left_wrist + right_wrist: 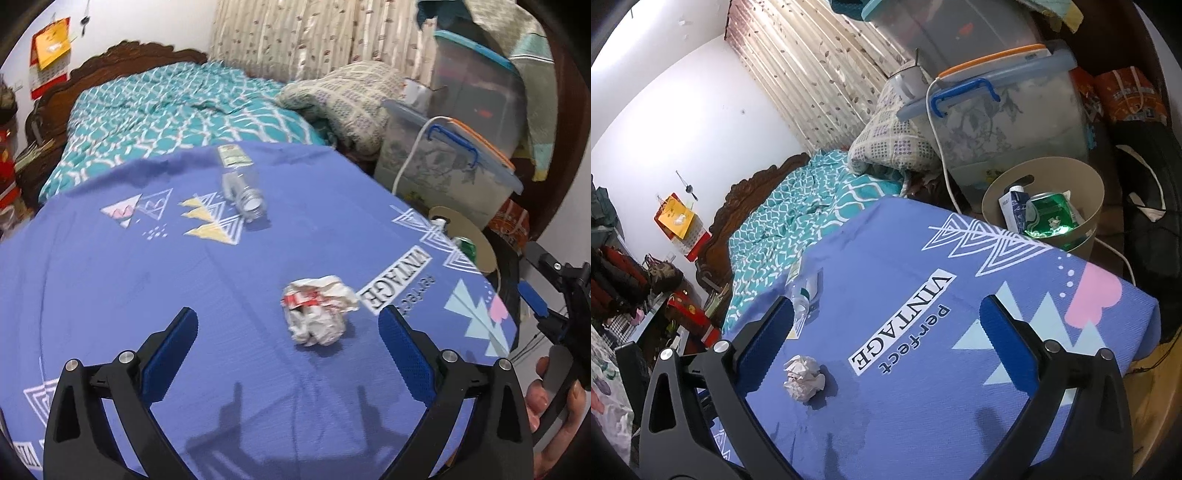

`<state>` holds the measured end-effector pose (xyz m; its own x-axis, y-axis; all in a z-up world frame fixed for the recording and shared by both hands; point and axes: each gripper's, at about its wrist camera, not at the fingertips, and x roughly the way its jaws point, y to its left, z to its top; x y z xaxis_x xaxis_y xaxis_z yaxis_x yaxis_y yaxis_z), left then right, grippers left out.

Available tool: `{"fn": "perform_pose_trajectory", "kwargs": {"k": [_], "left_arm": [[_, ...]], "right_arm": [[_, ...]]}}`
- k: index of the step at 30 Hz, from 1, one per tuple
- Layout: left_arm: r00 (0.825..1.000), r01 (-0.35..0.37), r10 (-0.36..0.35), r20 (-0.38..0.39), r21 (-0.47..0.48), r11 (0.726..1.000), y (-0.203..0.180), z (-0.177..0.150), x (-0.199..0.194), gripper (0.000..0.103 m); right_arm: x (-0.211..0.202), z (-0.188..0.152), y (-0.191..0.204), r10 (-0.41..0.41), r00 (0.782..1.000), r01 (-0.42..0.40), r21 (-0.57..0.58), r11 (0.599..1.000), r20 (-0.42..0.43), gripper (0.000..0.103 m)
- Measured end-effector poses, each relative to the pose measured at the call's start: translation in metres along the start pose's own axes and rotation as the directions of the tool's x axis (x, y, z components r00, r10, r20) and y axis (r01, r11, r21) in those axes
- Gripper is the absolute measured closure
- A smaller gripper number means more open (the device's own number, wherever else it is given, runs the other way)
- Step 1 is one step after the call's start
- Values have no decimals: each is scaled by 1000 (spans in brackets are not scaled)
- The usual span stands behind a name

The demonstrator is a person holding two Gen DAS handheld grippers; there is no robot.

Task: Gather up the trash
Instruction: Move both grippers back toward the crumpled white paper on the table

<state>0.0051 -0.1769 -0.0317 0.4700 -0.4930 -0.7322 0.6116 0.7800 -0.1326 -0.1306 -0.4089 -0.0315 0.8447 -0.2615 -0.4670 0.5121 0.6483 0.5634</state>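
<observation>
White crumpled paper (319, 312) lies on the blue patterned cloth of the counter (147, 295), at centre frame in the left wrist view, between and just beyond the left gripper (288, 325), whose jaws stand wide and touch nothing. Farther up, a clear plastic bottle (242, 188) lies on its side. In the right wrist view the right gripper (886, 325) also has wide, empty jaws; a beige bin (1043, 173) at upper right holds a green packet (1052, 218) and a carton (1012, 208).
</observation>
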Motion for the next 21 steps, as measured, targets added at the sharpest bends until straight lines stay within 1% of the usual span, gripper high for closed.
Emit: {"fn": "perform_pose_trajectory", "kwargs": {"k": [7, 9, 11, 17, 21], "left_arm": [[998, -42, 39, -58, -60, 997, 28, -5, 7, 9], [997, -56, 50, -63, -82, 995, 37, -7, 7, 9], [994, -94, 88, -68, -98, 991, 45, -9, 8, 9], [988, -138, 127, -92, -119, 983, 64, -15, 11, 9], [980, -179, 167, -105, -120, 976, 73, -19, 13, 9]], "right_arm": [[15, -7, 10, 17, 999, -17, -12, 1000, -42, 3], [20, -9, 14, 23, 998, -24, -16, 1000, -57, 3], [24, -12, 18, 29, 997, -31, -23, 999, -70, 3], [34, -16, 29, 46, 994, -50, -39, 998, -104, 3], [39, -21, 34, 53, 991, -59, -47, 997, -125, 3]]}}
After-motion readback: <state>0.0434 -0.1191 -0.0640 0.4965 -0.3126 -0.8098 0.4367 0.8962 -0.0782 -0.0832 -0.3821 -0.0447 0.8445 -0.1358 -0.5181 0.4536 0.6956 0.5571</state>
